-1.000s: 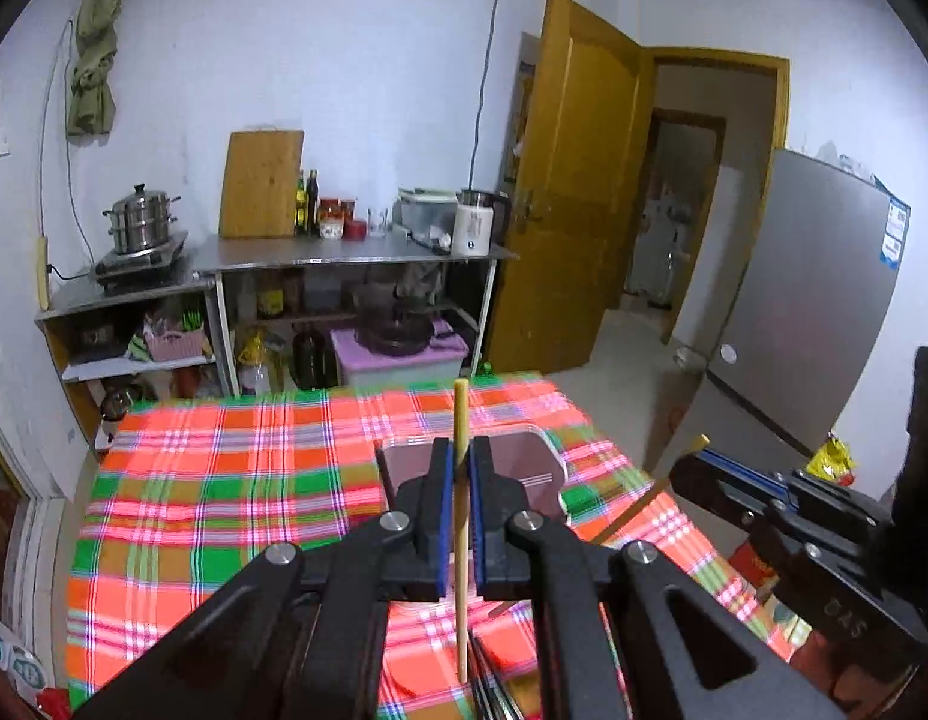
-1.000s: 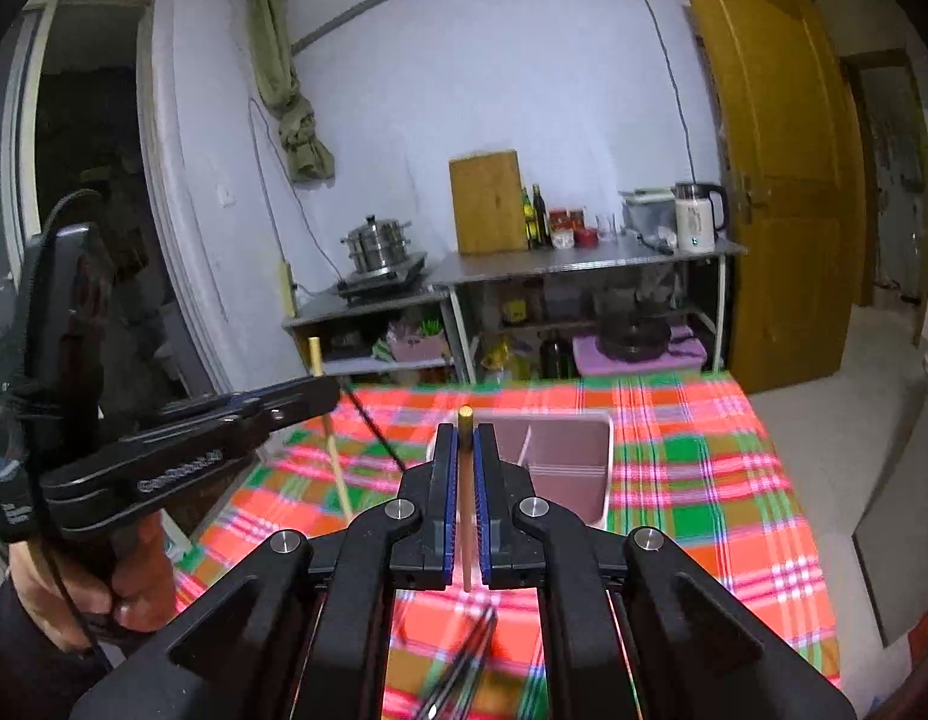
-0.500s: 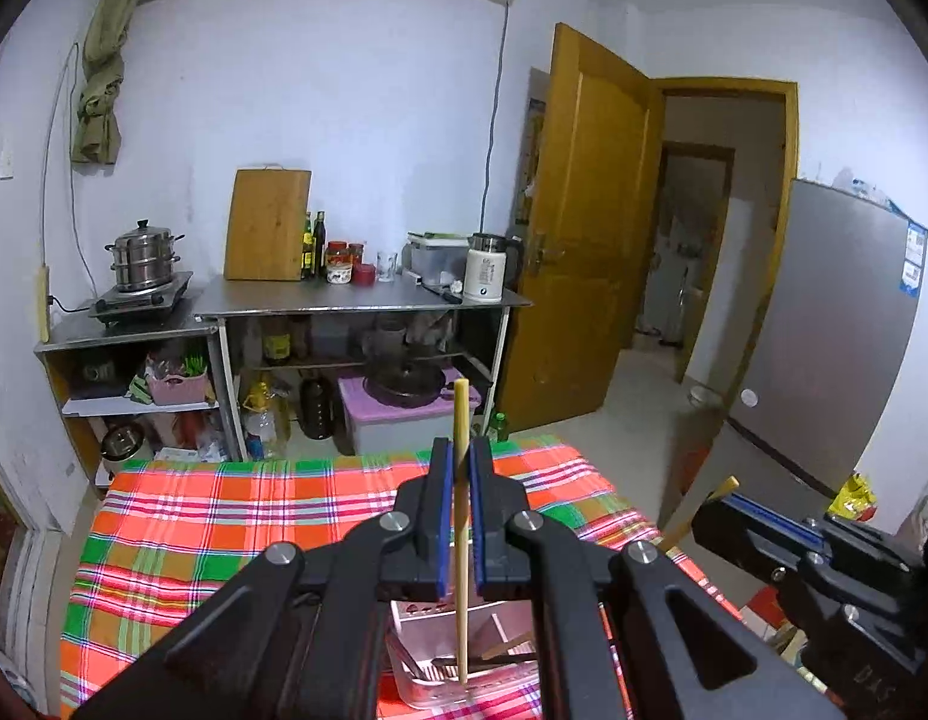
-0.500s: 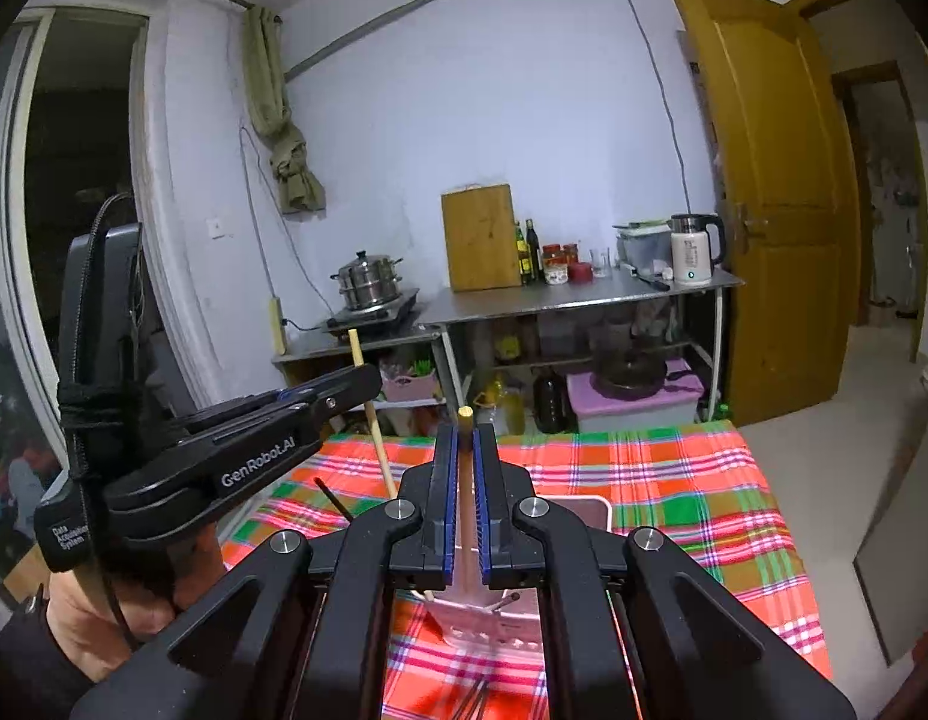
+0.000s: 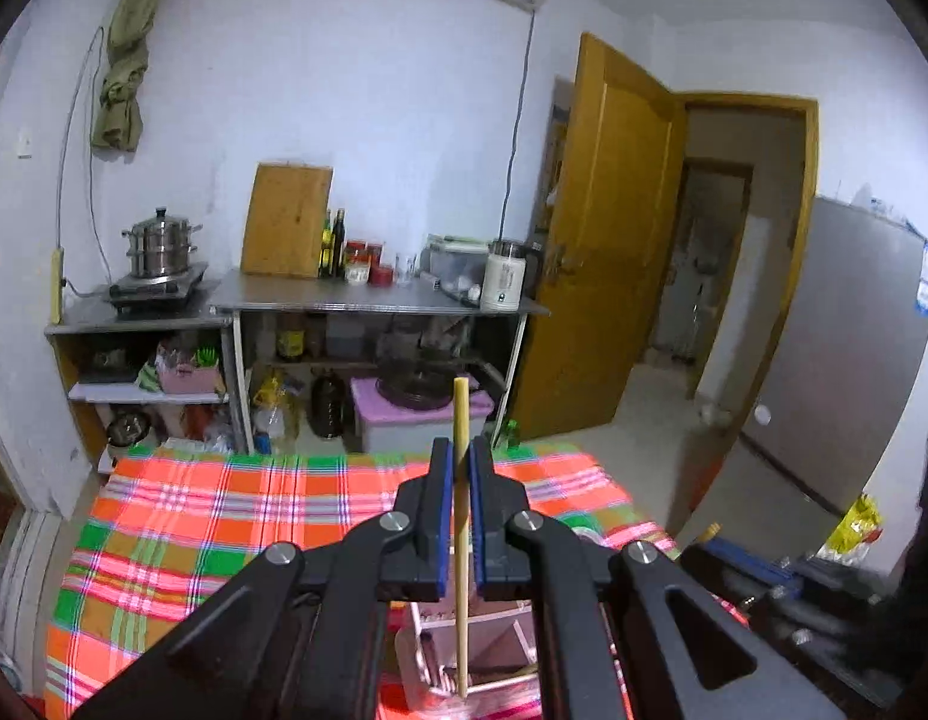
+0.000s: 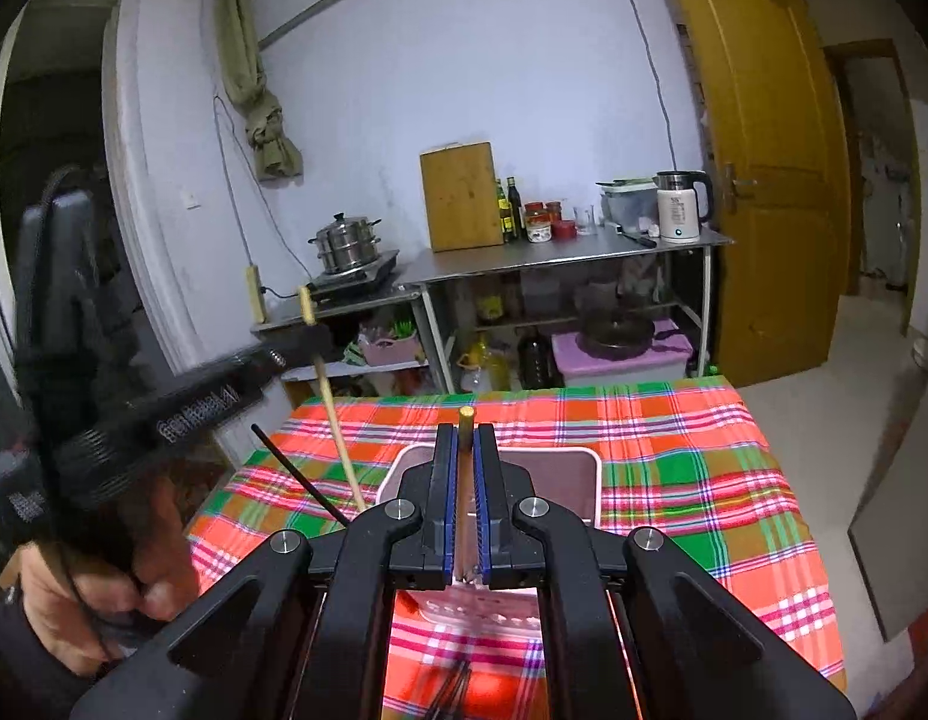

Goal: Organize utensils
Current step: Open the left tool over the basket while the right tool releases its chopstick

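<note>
A wooden chopstick (image 5: 461, 516) is clamped upright between the blue pads of the left tongs (image 5: 462, 468), its upper end standing above the fingertips and its lower end reaching down into a pinkish utensil holder (image 5: 499, 642) that stands on the table under a red, green and orange plaid cloth (image 5: 224, 516). A second chopstick with a brass-coloured tip (image 6: 465, 420) is gripped in the same upright way by the right tongs (image 6: 464, 468), directly over the open holder (image 6: 571, 474), whose perforated base is seen below the fingers. From the right wrist view, the left tongs (image 6: 311, 339) are seen at the left, held by a hand (image 6: 74, 594), with the wooden chopstick (image 6: 338, 420) slanting down towards the holder's near-left rim. Dark utensils (image 6: 452, 690) lie blurred on the cloth in front of the holder.
</note>
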### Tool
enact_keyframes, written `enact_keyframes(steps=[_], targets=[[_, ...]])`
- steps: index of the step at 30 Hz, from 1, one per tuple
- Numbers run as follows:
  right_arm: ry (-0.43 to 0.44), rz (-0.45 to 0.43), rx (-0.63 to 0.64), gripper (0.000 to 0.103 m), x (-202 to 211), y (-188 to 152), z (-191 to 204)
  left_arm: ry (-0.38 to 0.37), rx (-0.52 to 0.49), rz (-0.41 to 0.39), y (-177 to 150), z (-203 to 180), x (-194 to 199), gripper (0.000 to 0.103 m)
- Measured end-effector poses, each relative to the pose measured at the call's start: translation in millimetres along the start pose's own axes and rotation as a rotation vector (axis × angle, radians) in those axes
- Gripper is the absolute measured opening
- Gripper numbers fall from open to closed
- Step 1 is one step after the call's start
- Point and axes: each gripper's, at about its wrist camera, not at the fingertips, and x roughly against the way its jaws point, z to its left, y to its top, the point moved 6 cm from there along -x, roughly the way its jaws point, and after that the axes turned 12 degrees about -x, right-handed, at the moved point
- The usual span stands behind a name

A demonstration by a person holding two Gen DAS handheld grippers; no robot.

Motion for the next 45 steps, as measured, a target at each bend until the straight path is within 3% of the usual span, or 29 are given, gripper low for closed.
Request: enact_keyframes(steps=[5, 11, 19, 23, 27, 30, 38, 45], targets=[[0.007, -0.004, 0.006, 0.005, -1, 2, 3, 0.022, -0.042, -0.059, 11, -6, 0, 0.006], [0.004, 0.011, 0.0, 0.005, -5, -3, -1, 0.012, -0.038, 0.017, -13, -7, -23, 0.006], [-0.018, 0.056, -0.004, 0.005, -14, -13, -5, -0.02, -0.032, 0.11, -35, -4, -18, 0.006], [-0.035, 0.081, -0.018, 0.005, -19, -18, -10, -0.025, -0.016, 0.117, -41, 0, -11, 0.022], [-0.044, 0.088, -0.009, 0.007, -17, -21, -11, -0.028, 0.0, 0.107, -42, 5, -3, 0.024], [-0.028, 0.072, -0.006, 0.013, -9, -20, -9, -0.033, 0.013, 0.089, -42, 6, 7, 0.028], [0.016, 0.01, -0.013, 0.014, 39, -28, -9, -0.046, 0.026, 0.046, -53, -2, 55, 0.032], [0.022, 0.054, -0.06, 0.015, 70, -75, -25, -0.085, 0.021, 0.113, -111, -25, 79, 0.033]])
